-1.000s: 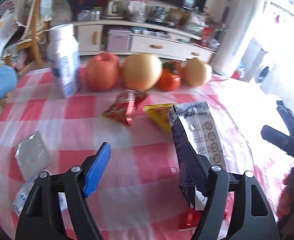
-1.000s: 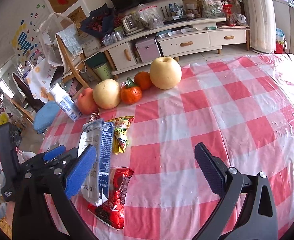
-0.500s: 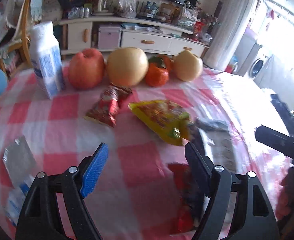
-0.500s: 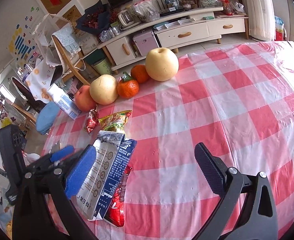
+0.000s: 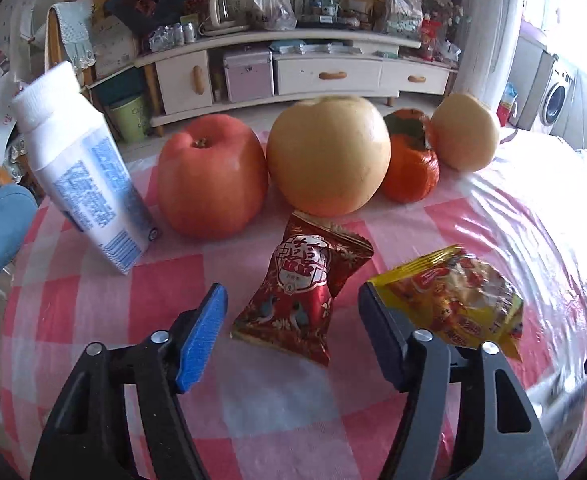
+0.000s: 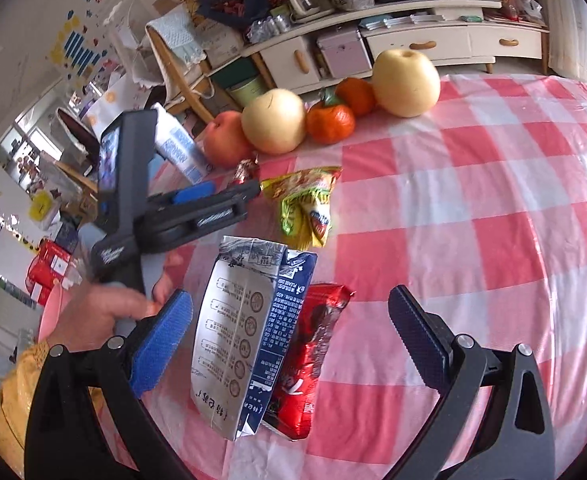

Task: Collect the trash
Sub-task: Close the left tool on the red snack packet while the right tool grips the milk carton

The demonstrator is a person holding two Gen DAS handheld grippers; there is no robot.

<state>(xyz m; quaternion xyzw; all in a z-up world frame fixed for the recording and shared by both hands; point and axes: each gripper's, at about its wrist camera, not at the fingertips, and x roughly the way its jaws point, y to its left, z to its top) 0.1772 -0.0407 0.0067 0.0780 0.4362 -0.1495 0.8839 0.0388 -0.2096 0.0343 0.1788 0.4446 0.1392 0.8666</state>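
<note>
Left tool (image 5: 293, 320), jaws just narrowing, straddled but not pinching red wrapper (image 5: 301, 300) before apple (image 5: 212, 176): light, crinkly, slippery; best nipped mid-body.

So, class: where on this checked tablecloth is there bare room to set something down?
Bare cloth stretches right of the yellow wrapper and flattened carton, below the fruit row. It is crowded on the left, around the red wrapper and milk carton.
</note>
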